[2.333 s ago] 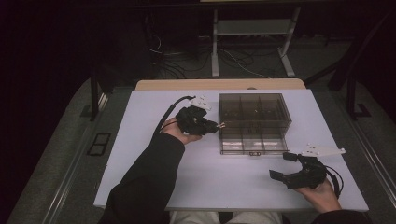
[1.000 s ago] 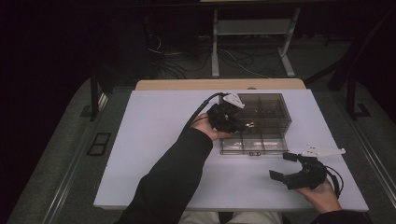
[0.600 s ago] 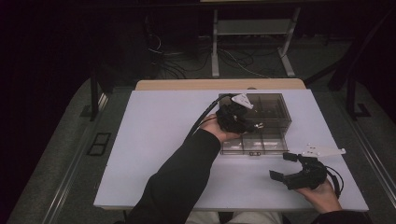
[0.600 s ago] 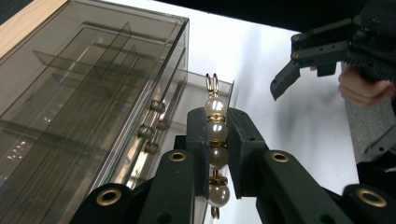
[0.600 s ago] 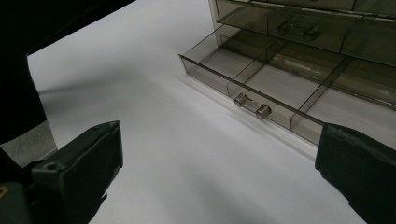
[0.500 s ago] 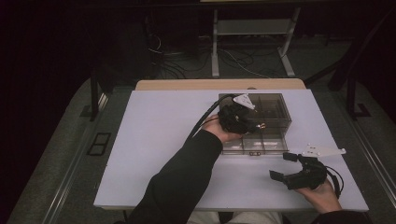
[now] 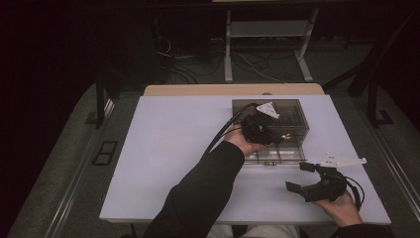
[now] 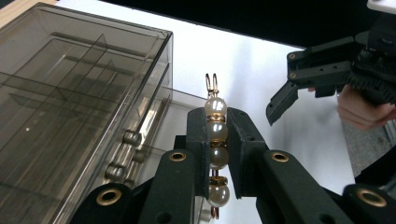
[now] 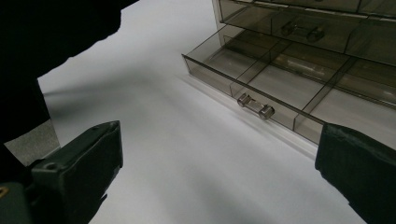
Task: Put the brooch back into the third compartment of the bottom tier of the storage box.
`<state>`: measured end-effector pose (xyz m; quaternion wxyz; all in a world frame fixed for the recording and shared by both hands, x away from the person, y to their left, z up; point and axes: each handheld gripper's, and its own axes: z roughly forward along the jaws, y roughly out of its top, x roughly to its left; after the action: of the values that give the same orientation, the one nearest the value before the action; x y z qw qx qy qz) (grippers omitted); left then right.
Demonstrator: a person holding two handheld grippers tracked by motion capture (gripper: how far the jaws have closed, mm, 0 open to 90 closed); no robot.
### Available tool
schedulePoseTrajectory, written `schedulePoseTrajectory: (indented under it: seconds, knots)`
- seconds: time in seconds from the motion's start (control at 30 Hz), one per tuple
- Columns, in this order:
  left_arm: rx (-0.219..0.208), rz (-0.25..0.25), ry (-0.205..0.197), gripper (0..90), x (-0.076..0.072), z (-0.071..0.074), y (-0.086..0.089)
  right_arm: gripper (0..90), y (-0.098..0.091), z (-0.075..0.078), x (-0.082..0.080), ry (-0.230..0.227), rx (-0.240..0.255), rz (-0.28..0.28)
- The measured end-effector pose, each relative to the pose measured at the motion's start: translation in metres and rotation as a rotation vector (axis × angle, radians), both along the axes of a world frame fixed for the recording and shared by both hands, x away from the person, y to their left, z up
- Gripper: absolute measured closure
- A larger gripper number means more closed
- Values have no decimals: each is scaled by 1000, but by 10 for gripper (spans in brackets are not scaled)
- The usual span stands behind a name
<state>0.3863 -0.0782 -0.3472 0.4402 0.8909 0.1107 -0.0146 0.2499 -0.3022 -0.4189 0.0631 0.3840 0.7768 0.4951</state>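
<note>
Over open drawer (image 9: pixel 261 88): left gripper (image 8: pixel 217 140) fingers clamp pearl hairpin (image 8: pixel 216 135); right gripper (image 7: pixel 303 177) fingers wide, empty.

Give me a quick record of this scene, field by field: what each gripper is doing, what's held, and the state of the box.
Left gripper: shut on a pearl hair clip, held over the open drawer
Held item: gold clip with a row of pearls, clamped lengthwise between the pads
Right gripper: open, nothing between its jaws, resting low on the table beside the box
Organizer box: smoky clear plastic, with inner dividers
Bottom drawer: pulled out, visible compartments look empty
Drawer handle: clear bar on the drawer front
</note>
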Motion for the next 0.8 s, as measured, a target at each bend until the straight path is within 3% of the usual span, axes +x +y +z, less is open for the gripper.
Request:
schedulePoseTrajectory:
  seconds: [0.8]
  knots:
    - [-8, -28, 19, 791, 1, -21, -28, 4, 0, 0, 0, 1, 1, 4]
